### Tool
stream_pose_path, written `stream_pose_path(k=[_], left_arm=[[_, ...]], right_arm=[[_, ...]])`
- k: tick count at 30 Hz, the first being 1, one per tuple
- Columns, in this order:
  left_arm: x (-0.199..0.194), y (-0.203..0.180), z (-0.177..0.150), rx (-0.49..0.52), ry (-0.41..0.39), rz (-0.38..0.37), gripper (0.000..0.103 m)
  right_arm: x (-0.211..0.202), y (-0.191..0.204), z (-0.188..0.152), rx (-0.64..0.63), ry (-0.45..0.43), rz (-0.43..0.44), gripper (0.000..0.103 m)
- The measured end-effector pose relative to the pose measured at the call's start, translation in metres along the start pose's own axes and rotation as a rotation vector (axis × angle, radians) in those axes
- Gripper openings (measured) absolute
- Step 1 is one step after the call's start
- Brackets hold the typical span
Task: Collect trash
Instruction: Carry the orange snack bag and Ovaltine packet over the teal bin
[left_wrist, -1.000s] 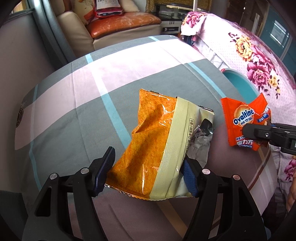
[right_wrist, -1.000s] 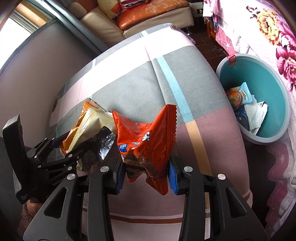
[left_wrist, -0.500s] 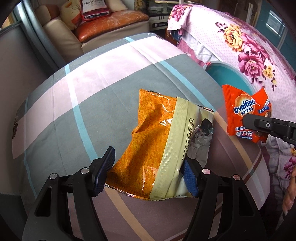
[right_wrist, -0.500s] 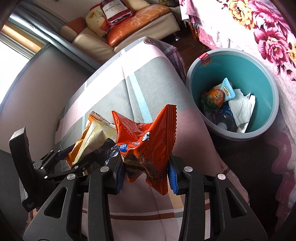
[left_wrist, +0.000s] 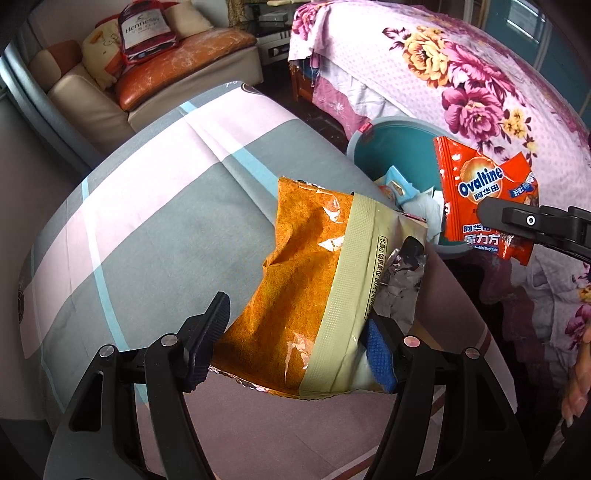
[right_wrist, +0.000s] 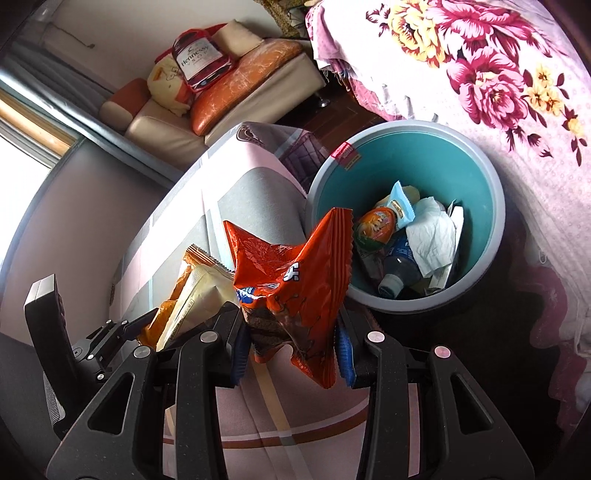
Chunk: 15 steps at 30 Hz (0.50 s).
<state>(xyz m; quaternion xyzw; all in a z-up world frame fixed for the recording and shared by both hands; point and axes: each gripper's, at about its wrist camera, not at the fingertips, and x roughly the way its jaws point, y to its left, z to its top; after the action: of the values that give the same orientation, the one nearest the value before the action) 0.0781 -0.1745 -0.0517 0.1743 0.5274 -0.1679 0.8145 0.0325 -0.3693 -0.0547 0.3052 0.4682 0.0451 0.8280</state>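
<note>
My left gripper is shut on an orange and cream snack bag and holds it above the checked cloth. That bag also shows in the right wrist view. My right gripper is shut on a red Ovaltine wrapper, lifted near the rim of a teal bin. In the left wrist view the wrapper hangs in front of the bin. The bin holds a bottle, tissue and several wrappers.
A checked grey and pink cloth covers the table. A floral pink cover lies right of the bin. A sofa with orange cushions stands at the back.
Both grippers have carried their bags to the right, from over the table toward the bin. The bin now sits closer and fuller in both views.
</note>
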Motion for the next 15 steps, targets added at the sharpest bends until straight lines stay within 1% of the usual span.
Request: stream_pose_path(k=[6, 15], left_arm=[[0.004, -0.028, 0.022, 0.043, -0.011, -0.013, 0.069], [0.012, -0.066, 0.051, 0.098, -0.027, -0.055, 0.069]], right_arm=[[-0.012, -0.026, 0.012, 0.050, -0.039, -0.006, 0.037], [-0.027, -0.051, 0.029, 0.091, -0.086, -0.034, 0.037]])
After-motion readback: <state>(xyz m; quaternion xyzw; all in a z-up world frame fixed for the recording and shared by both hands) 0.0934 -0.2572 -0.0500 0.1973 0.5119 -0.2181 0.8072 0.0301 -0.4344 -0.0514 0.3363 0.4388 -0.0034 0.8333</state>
